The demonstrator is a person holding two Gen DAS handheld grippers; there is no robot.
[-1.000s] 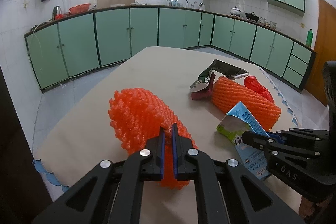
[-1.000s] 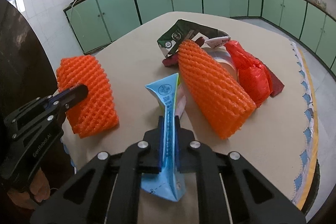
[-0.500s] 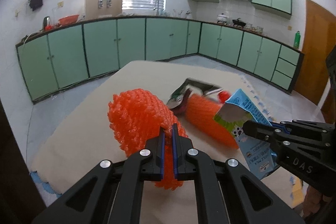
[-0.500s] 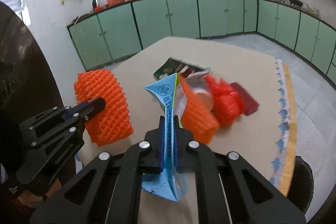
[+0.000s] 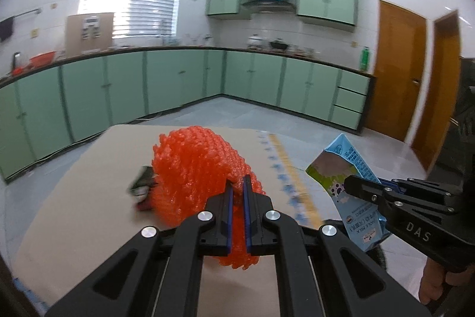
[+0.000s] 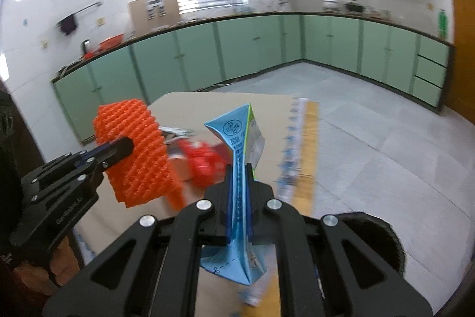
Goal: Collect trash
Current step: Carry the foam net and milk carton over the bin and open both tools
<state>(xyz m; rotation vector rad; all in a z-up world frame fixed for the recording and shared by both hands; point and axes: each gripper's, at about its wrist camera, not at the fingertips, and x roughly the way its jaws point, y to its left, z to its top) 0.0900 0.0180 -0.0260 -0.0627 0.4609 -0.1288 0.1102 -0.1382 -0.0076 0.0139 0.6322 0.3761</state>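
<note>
My left gripper (image 5: pixel 236 186) is shut on an orange foam net sleeve (image 5: pixel 193 168) and holds it up above the tan table (image 5: pixel 74 198). It also shows in the right wrist view (image 6: pixel 133 150) at the left. My right gripper (image 6: pixel 238 168) is shut on a flattened blue milk carton (image 6: pixel 240 138), also held above the table; the carton shows in the left wrist view (image 5: pixel 347 183) at the right. More trash lies on the table: a dark wrapper (image 5: pixel 142 183) and a red plastic bag (image 6: pixel 204 159).
A dark round bin opening (image 6: pixel 374 239) sits below the table's right edge. Green kitchen cabinets (image 5: pixel 178 82) line the far walls, with tiled floor (image 6: pixel 371 138) to the right. A wooden door (image 5: pixel 397 73) stands at the far right.
Both grippers have lifted their loads off the table and swung to the right. The trash left on the table has dropped lower and leftward in view; the bin has come into the right wrist view.
</note>
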